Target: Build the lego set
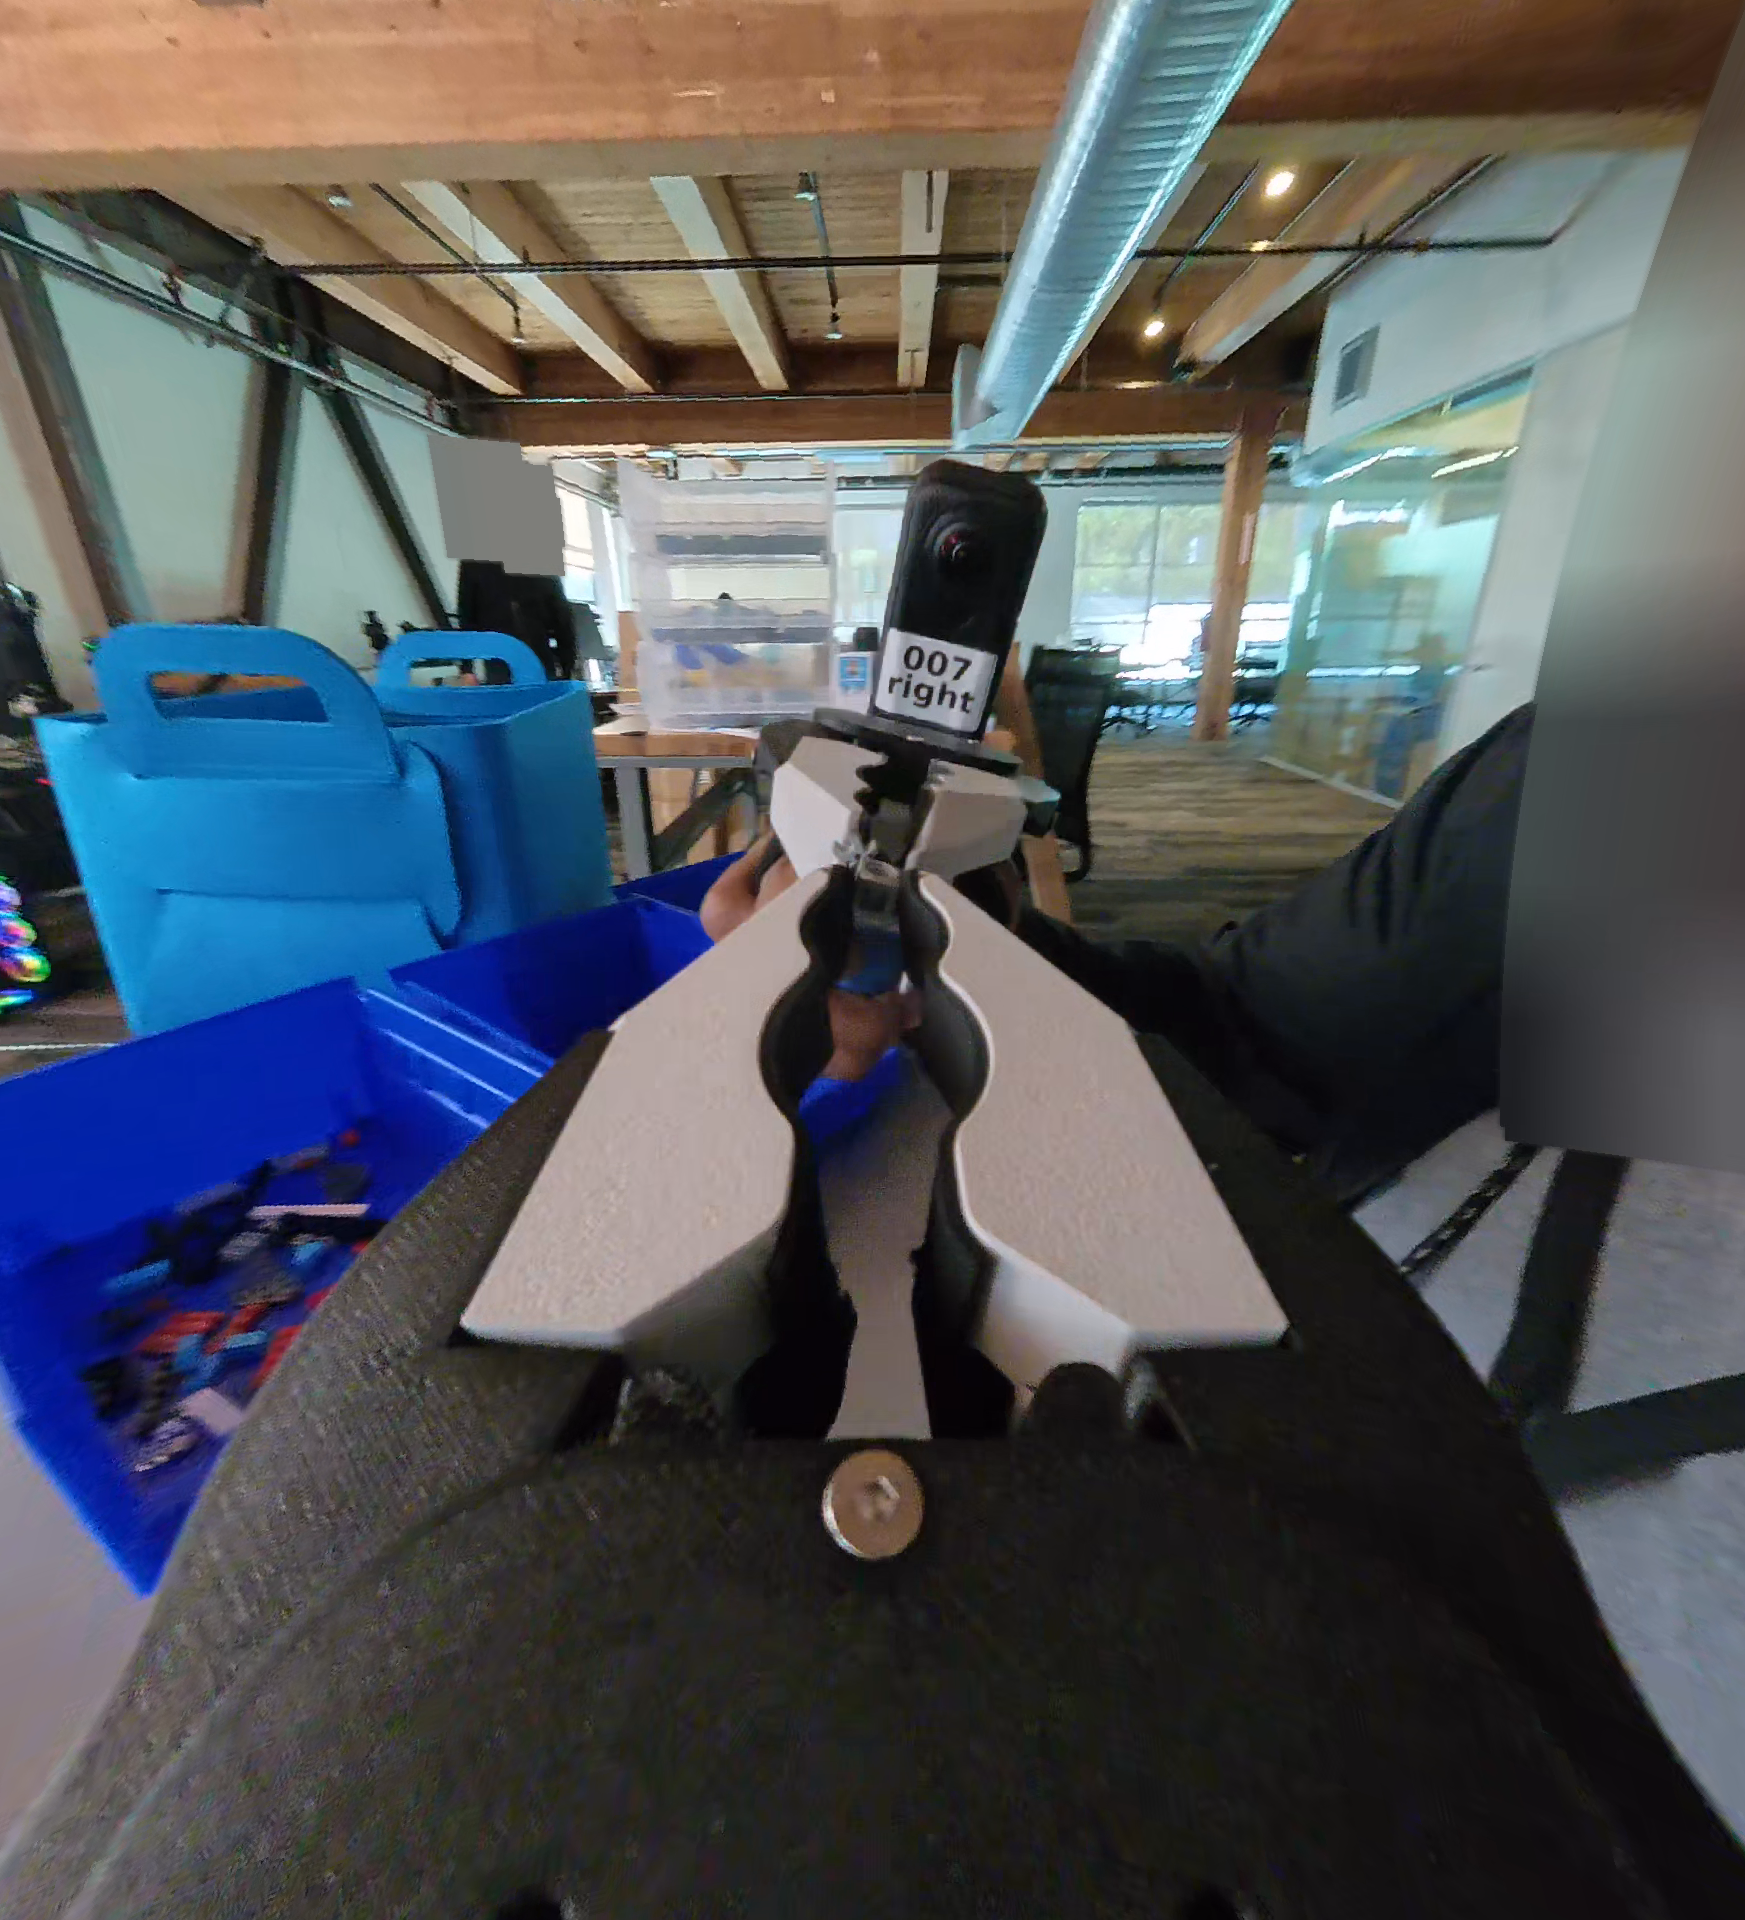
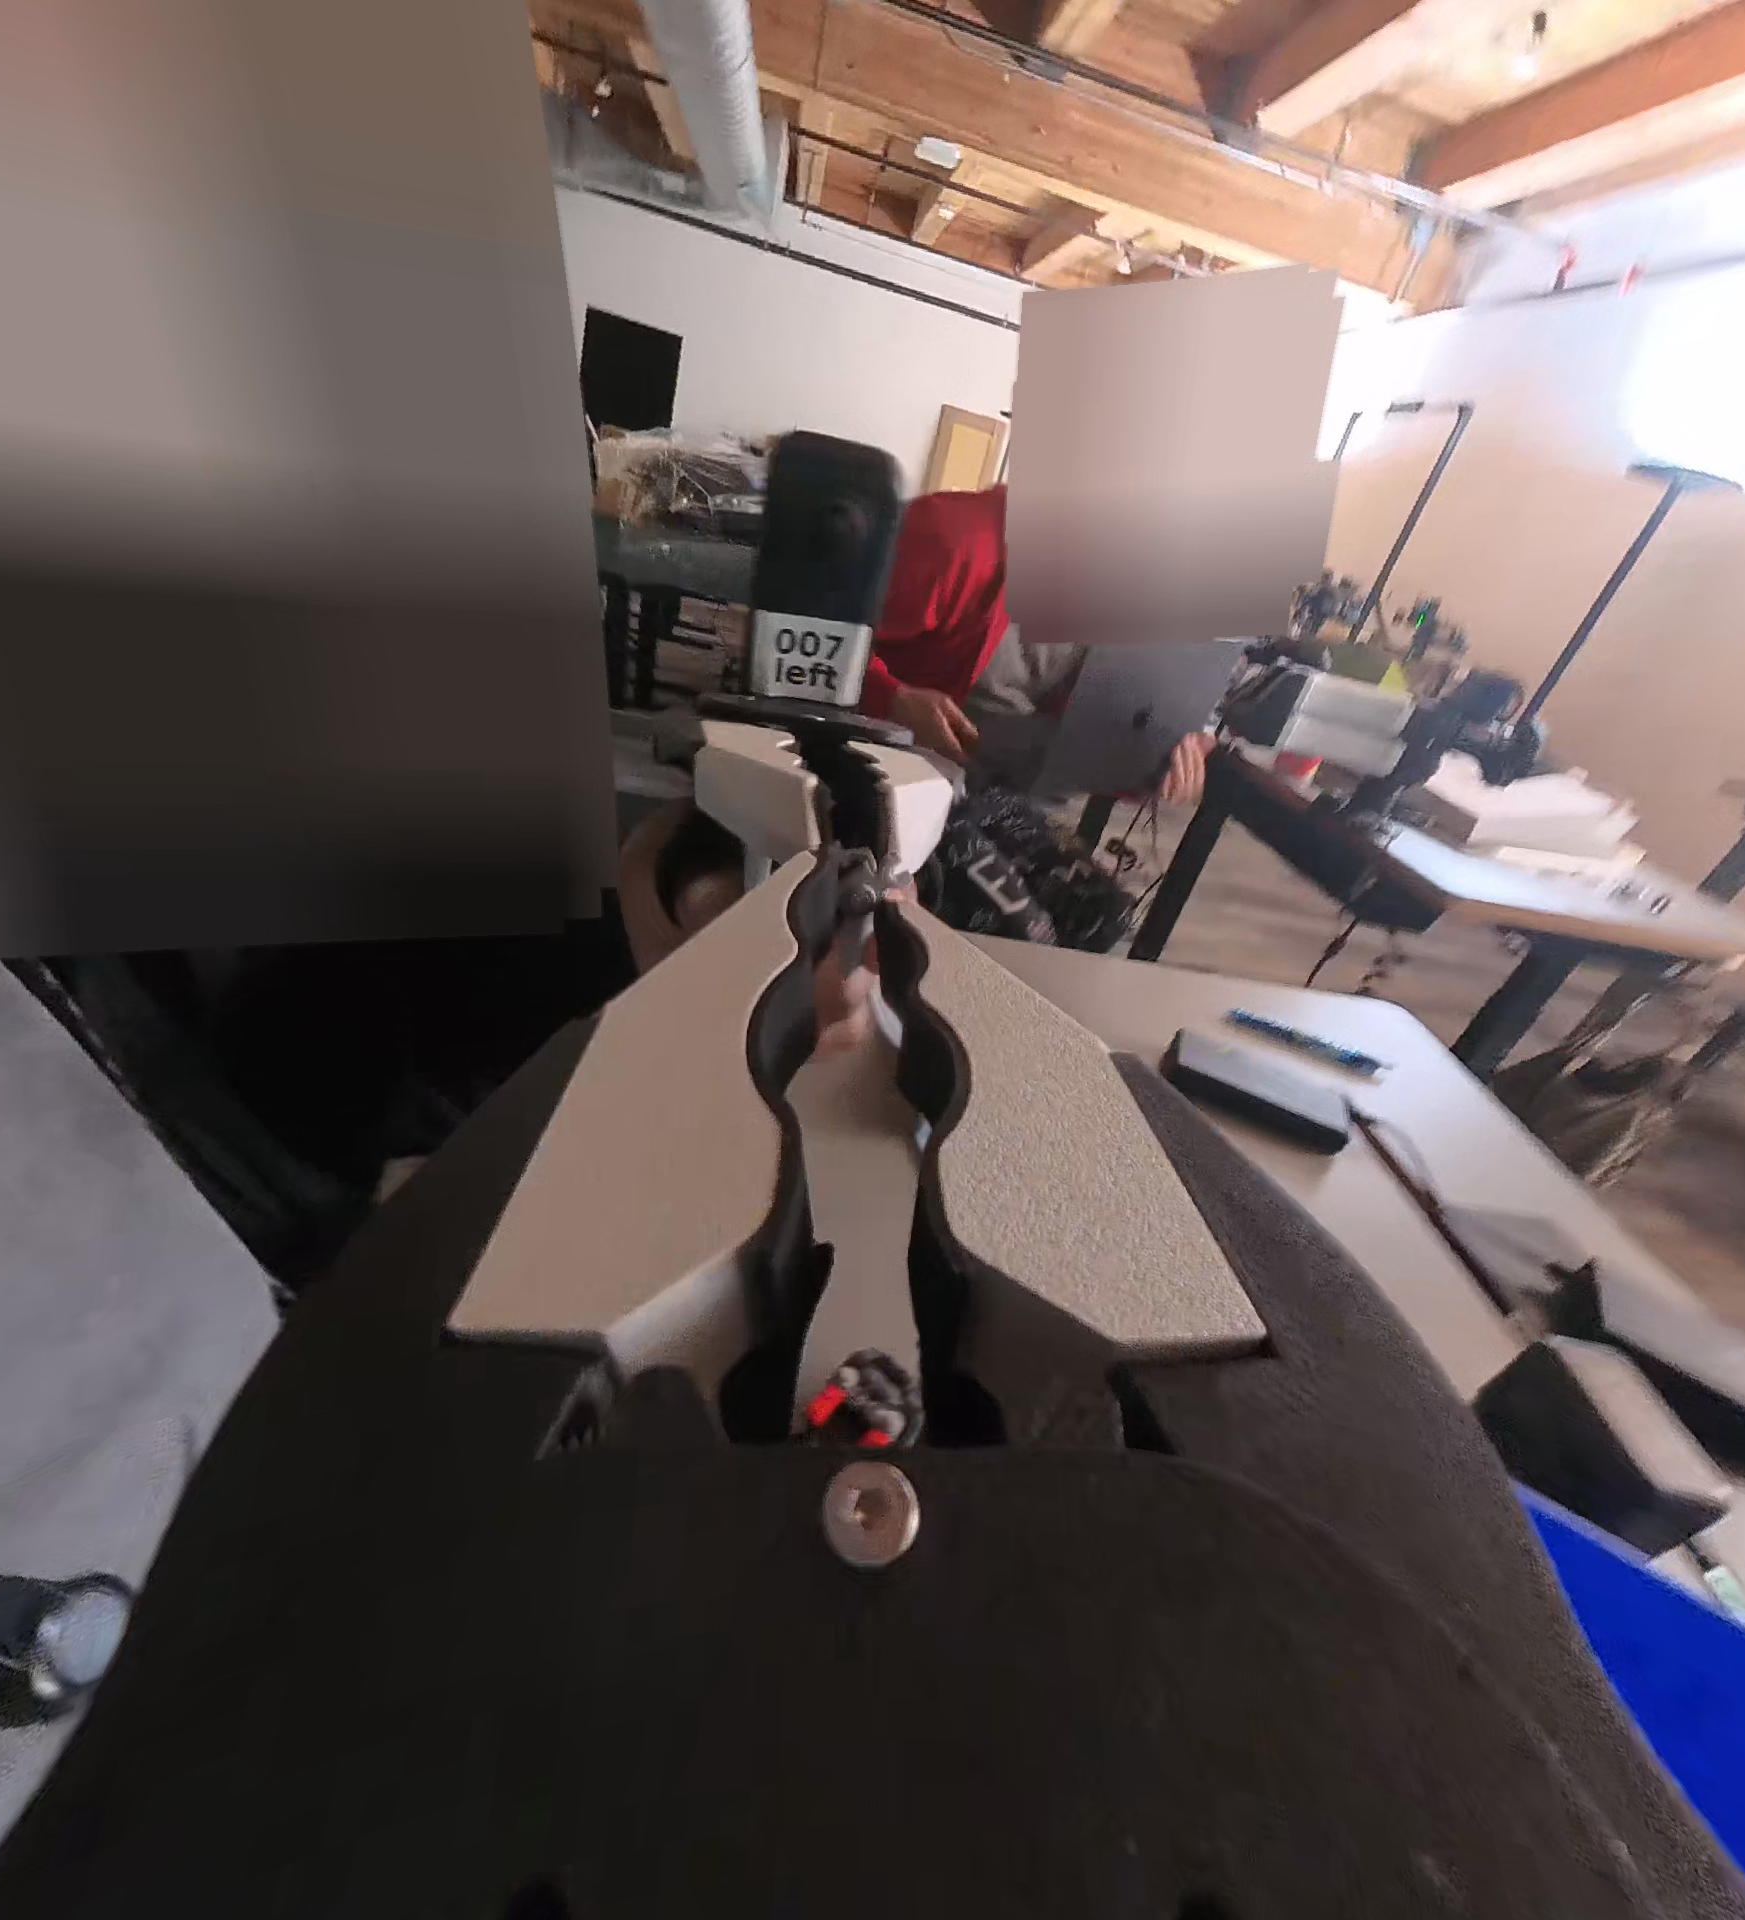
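Both grippers are raised in the air and meet tip to tip. In the left wrist view my left gripper is closed down on a small grey lego piece. My right gripper faces it and pinches the same piece from the far side. In the right wrist view my right gripper is shut on the grey lego piece, with the left gripper opposite. The piece is tiny and mostly hidden by the fingertips. A blue bin at the lower left holds several loose lego parts.
Two blue bags stand behind the bin. A black device lies on the table, and a blue bin corner is at the lower right. A person in red sits with a laptop behind.
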### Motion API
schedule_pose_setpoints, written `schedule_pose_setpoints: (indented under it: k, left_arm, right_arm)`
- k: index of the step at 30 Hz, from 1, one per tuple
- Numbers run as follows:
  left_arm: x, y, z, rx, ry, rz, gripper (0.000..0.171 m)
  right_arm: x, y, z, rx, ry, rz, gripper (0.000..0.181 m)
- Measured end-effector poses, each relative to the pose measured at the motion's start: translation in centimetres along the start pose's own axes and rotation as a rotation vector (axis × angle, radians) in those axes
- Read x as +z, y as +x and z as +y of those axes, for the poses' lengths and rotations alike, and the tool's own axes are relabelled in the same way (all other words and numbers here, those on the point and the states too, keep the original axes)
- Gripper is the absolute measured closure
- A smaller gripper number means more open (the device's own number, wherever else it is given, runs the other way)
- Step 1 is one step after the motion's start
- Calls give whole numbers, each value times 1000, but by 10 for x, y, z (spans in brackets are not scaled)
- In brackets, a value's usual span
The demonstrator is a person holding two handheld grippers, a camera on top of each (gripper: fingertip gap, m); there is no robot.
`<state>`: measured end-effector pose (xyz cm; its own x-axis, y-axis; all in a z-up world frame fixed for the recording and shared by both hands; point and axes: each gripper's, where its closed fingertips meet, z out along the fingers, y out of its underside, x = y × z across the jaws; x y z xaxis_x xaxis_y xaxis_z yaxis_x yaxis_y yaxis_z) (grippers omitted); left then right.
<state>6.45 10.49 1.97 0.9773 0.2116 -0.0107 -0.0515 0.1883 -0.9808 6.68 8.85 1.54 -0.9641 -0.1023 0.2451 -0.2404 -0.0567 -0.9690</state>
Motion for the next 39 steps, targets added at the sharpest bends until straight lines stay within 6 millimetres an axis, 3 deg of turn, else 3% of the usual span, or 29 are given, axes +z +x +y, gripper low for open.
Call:
schedule_pose_setpoints:
  k: [17, 31, 34, 39]
  left_arm:
    - [-2, -1, 0, -351, 78, 151, 163]
    - [-2, 1, 0, -548, 139, 269, 162]
    - [-3, -2, -3, -406, 155, 216, 162]
    - [-11, -14, -8, 63, 145, -31, 159]
  right_arm:
    - [3, 1, 1, -518, -45, 60, 174]
    - [2, -1, -1, -680, -45, -14, 173]
    - [3, 3, -5, -561, -27, -3, 172]
    - [5, 12, -5, -306, -10, 64, 171]
